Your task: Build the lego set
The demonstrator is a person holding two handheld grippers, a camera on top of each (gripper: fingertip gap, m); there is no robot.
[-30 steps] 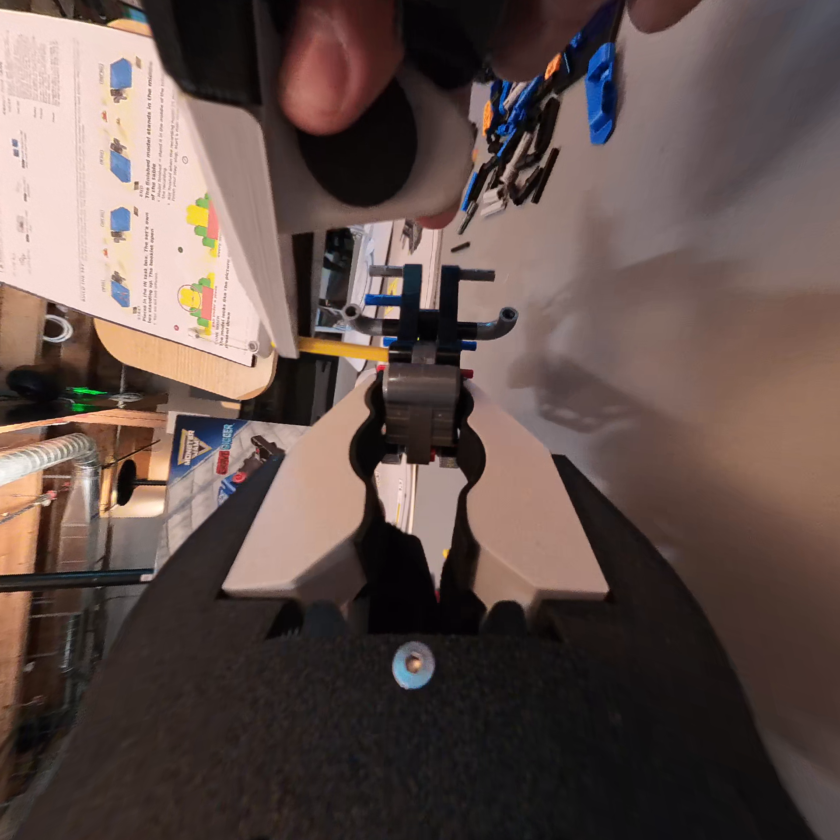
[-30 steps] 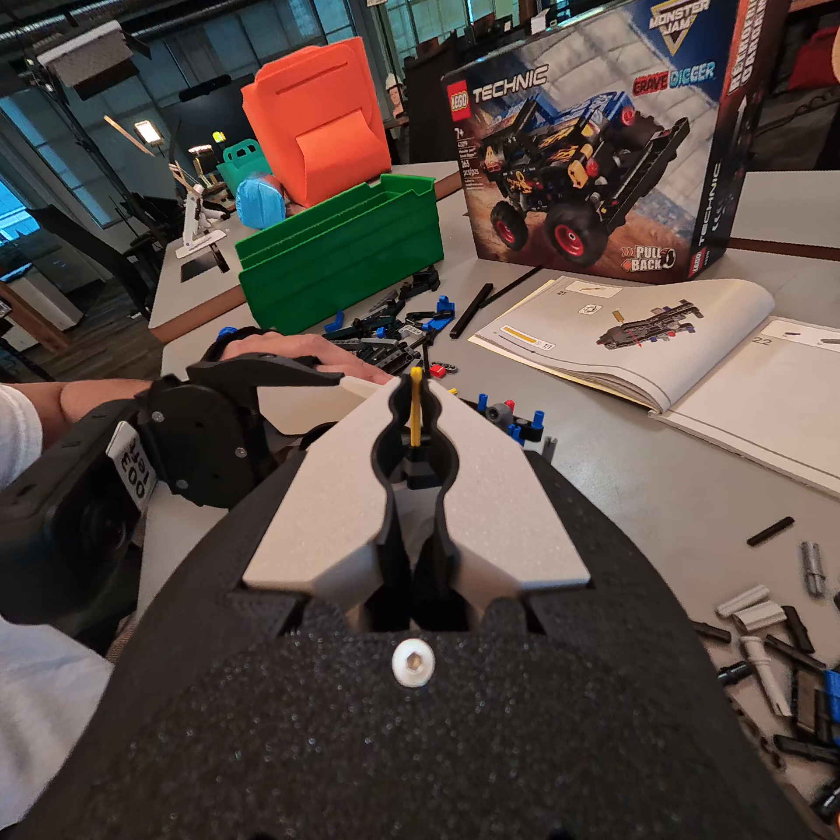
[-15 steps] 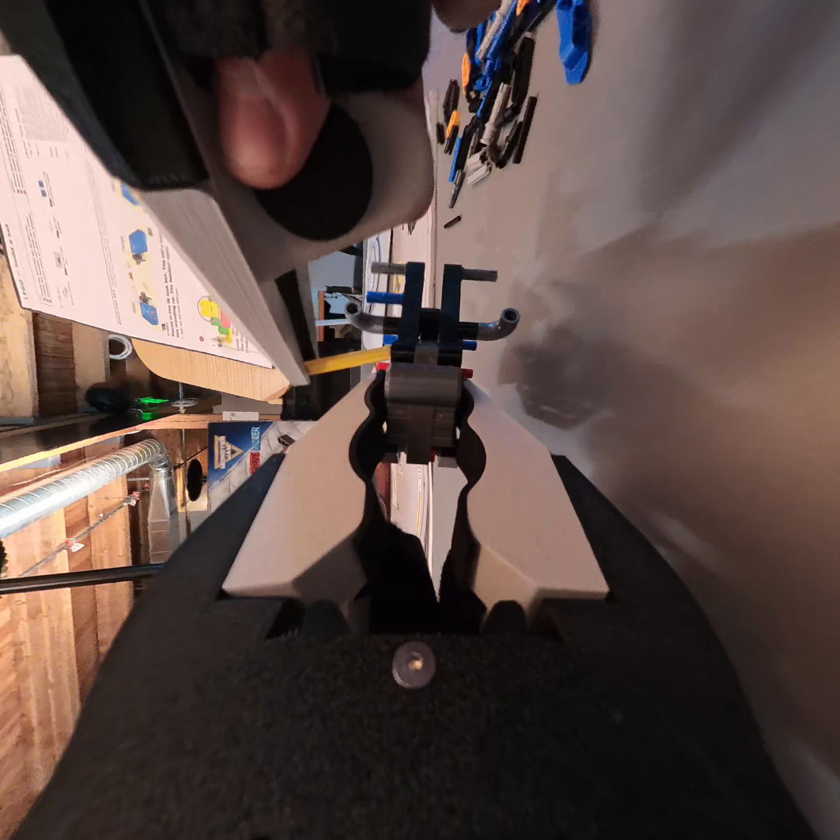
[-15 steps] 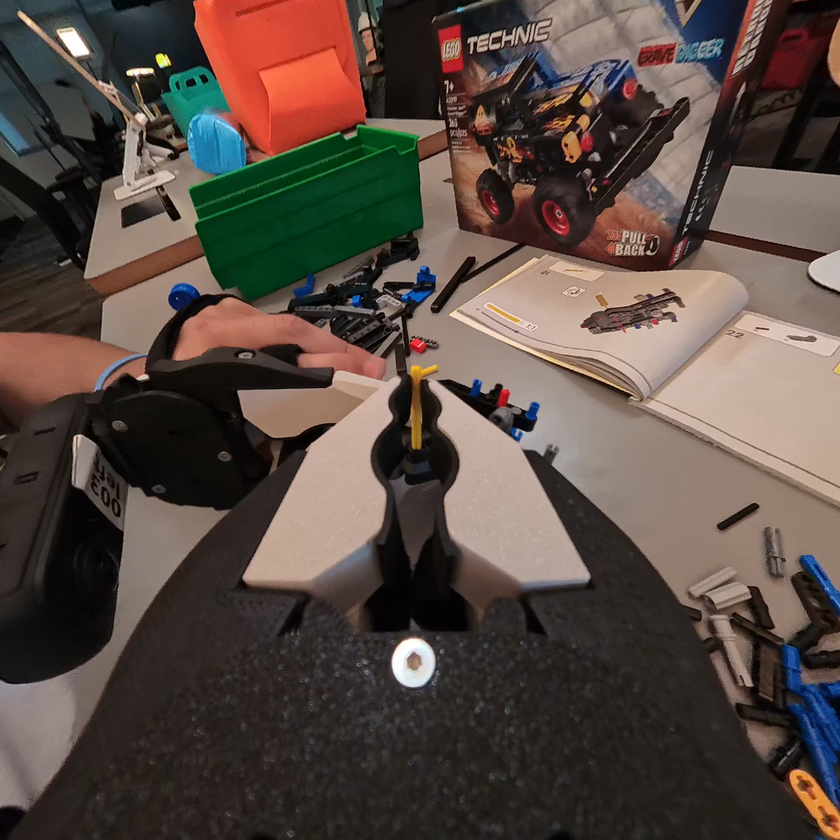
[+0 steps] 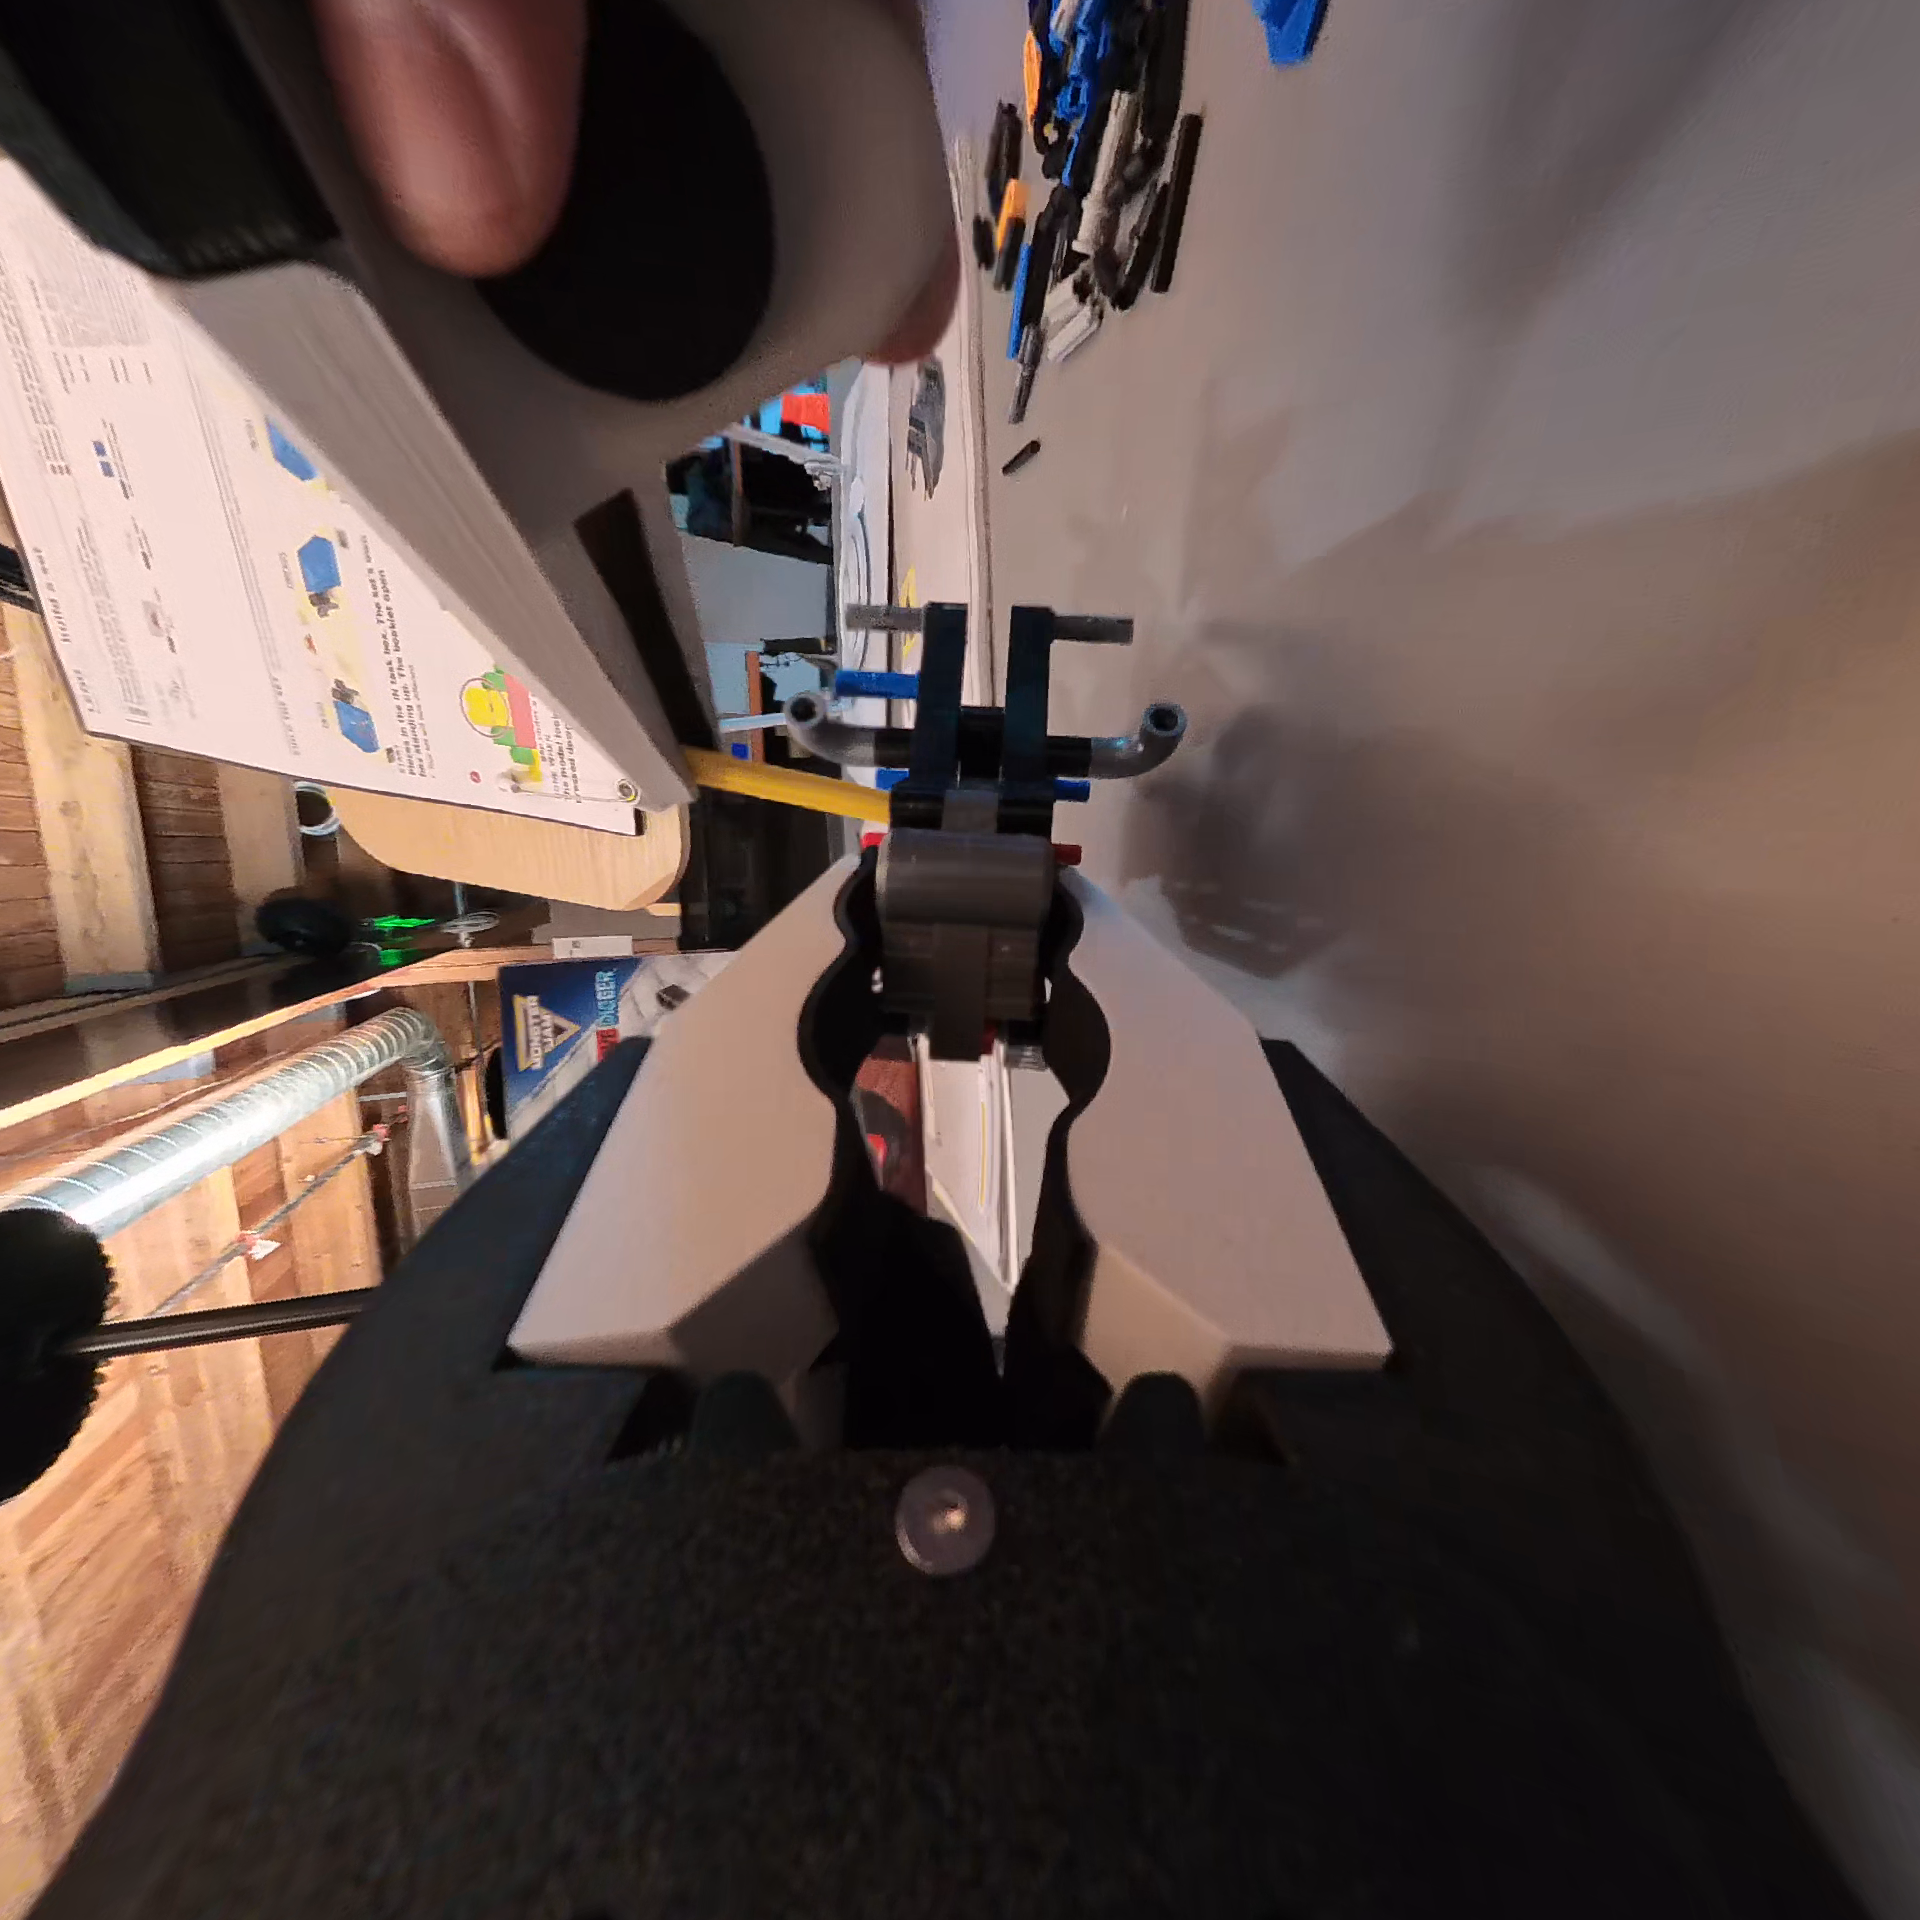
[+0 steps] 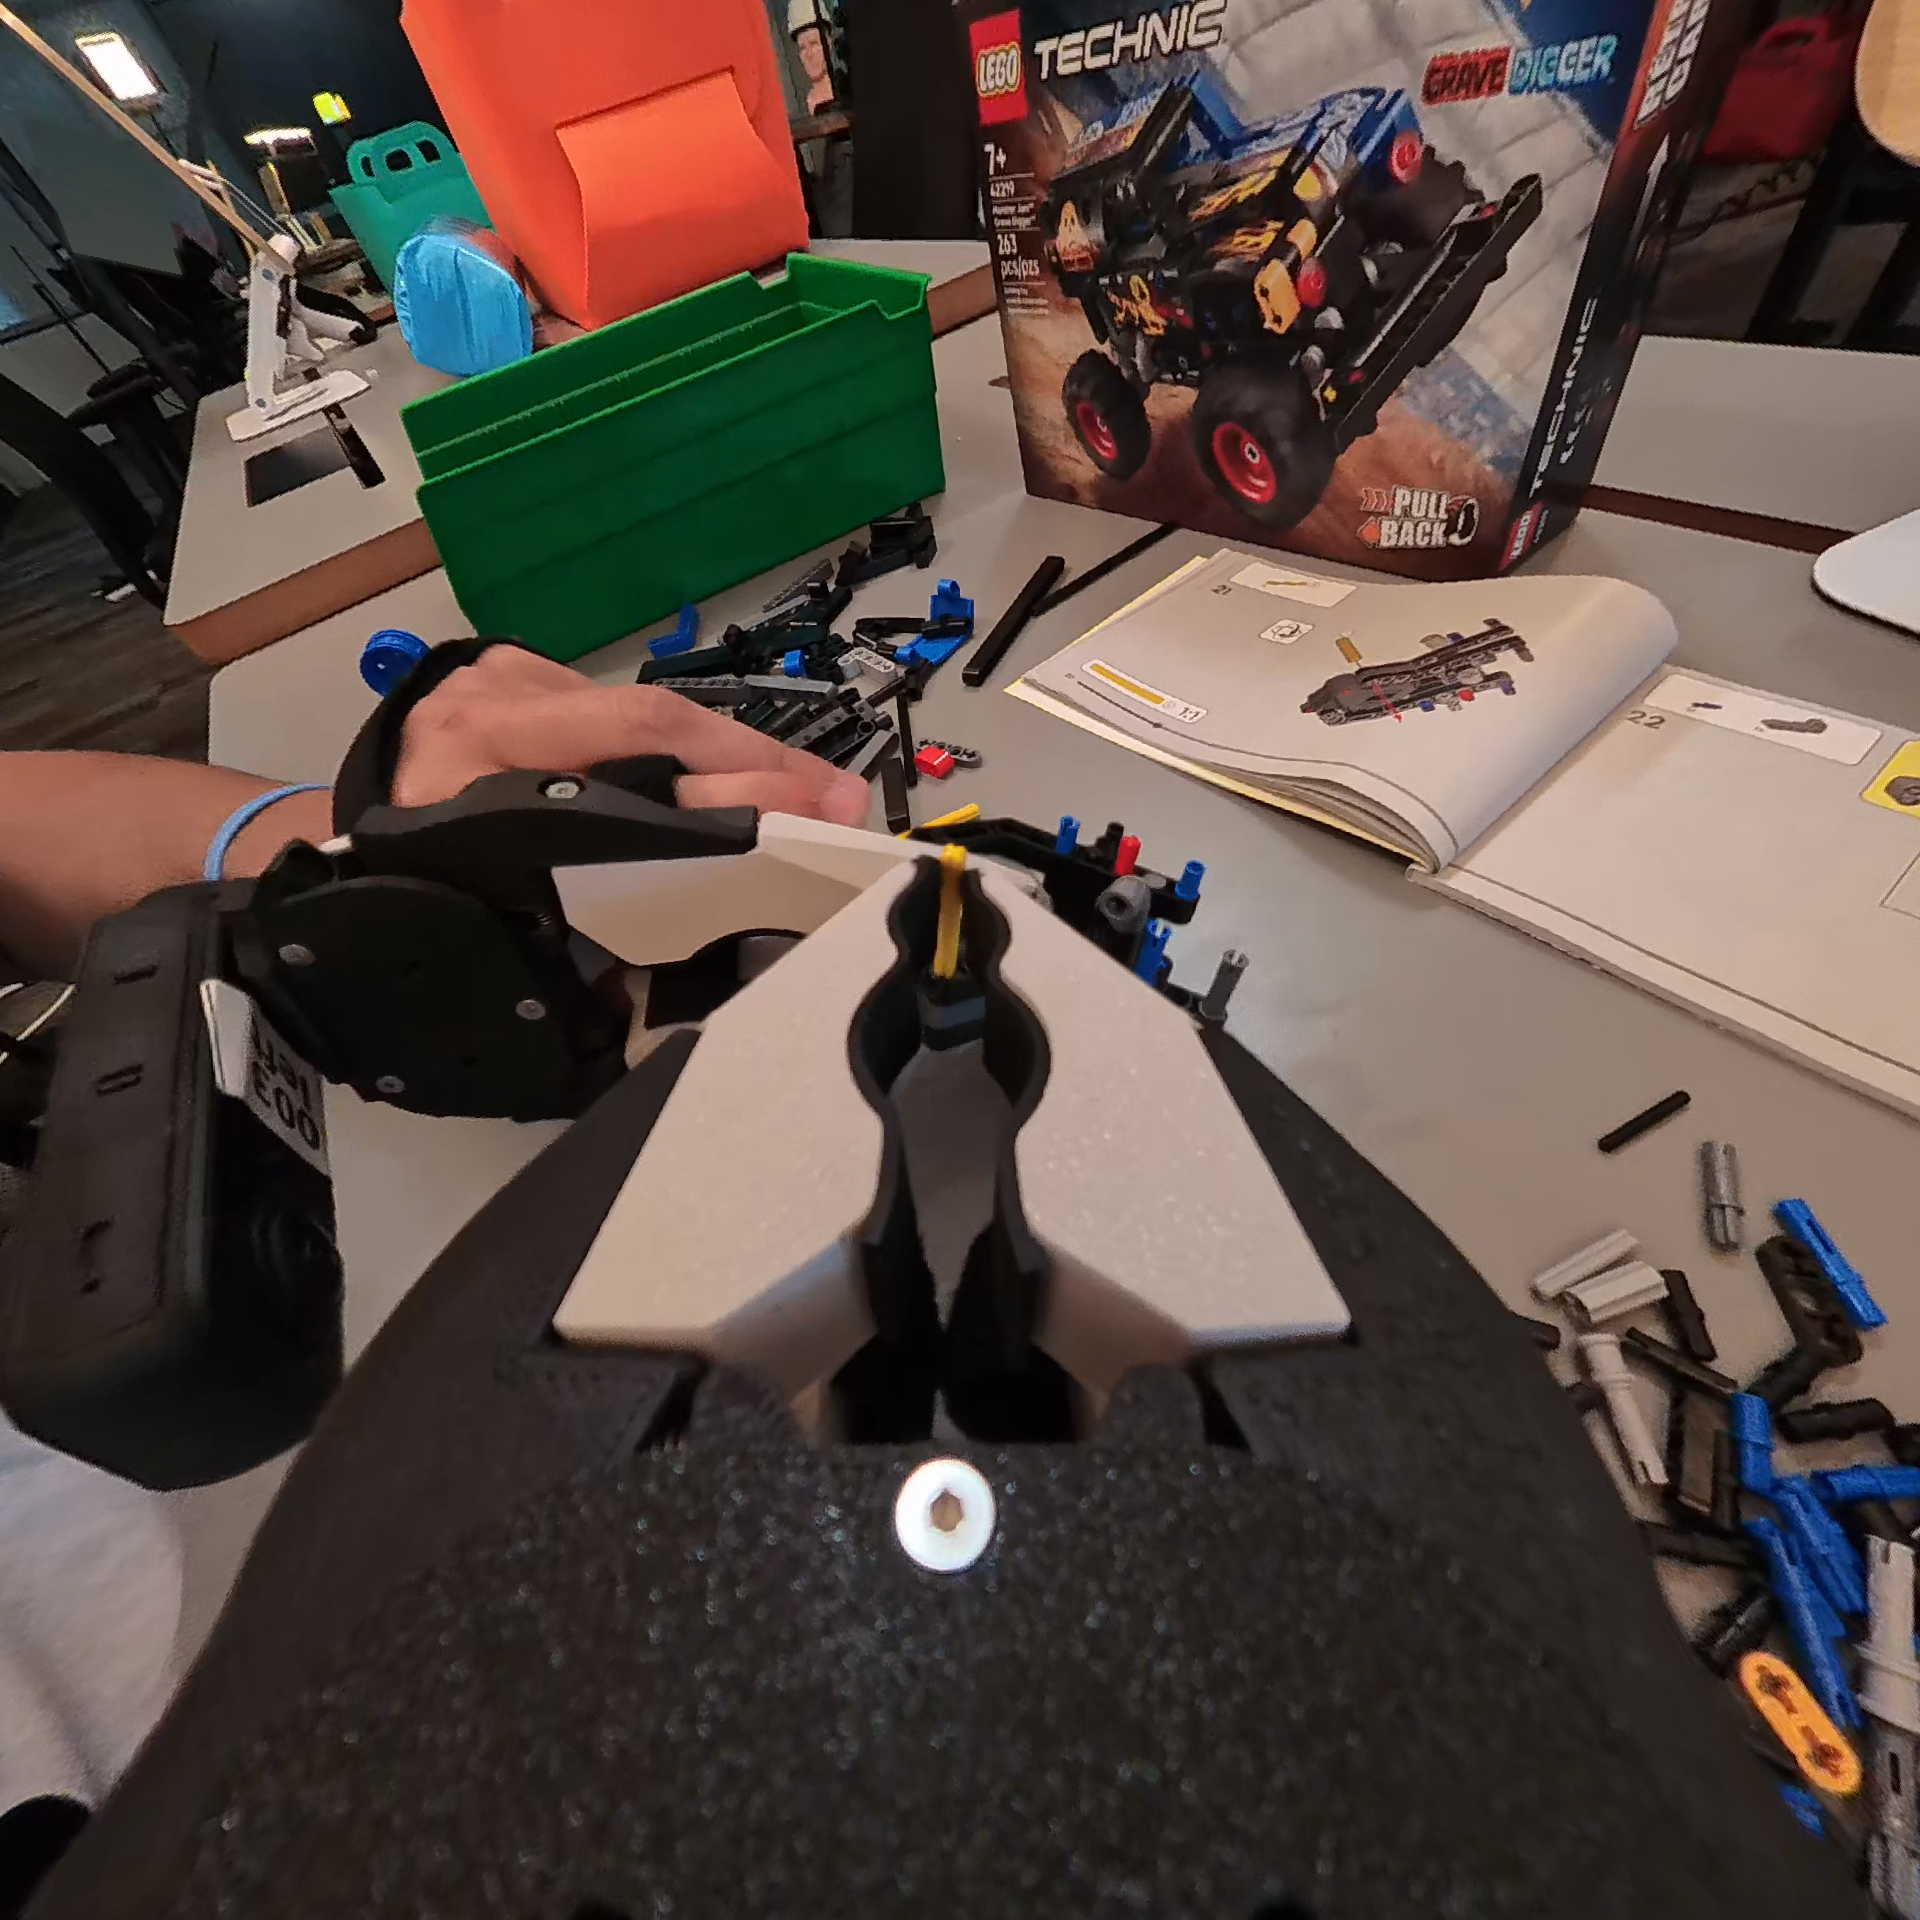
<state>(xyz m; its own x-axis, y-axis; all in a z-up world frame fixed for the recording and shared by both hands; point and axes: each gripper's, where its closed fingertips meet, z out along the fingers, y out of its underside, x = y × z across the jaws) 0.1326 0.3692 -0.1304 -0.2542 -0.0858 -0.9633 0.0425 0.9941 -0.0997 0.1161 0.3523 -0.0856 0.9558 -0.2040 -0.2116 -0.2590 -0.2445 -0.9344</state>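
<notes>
On the grey table point(image 6: 1403, 1039), loose pieces point(image 6: 1766, 1455), an open booklet point(image 6: 1455, 727), a green bin point(image 6: 675, 468) and the set's box point(image 6: 1299, 270) lie about. The left gripper point(image 5: 961, 935) is clamped on the partly built model point(image 5: 966, 810); the right gripper point(image 6: 948, 935), closed on a yellow rod point(image 6: 948, 914), meets that model from the side.

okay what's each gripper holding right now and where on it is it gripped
The left gripper clamps the partly built lego assembly by its grey block end. The right gripper pinches the yellow axle near its rear end, where a dark piece sits.
</notes>
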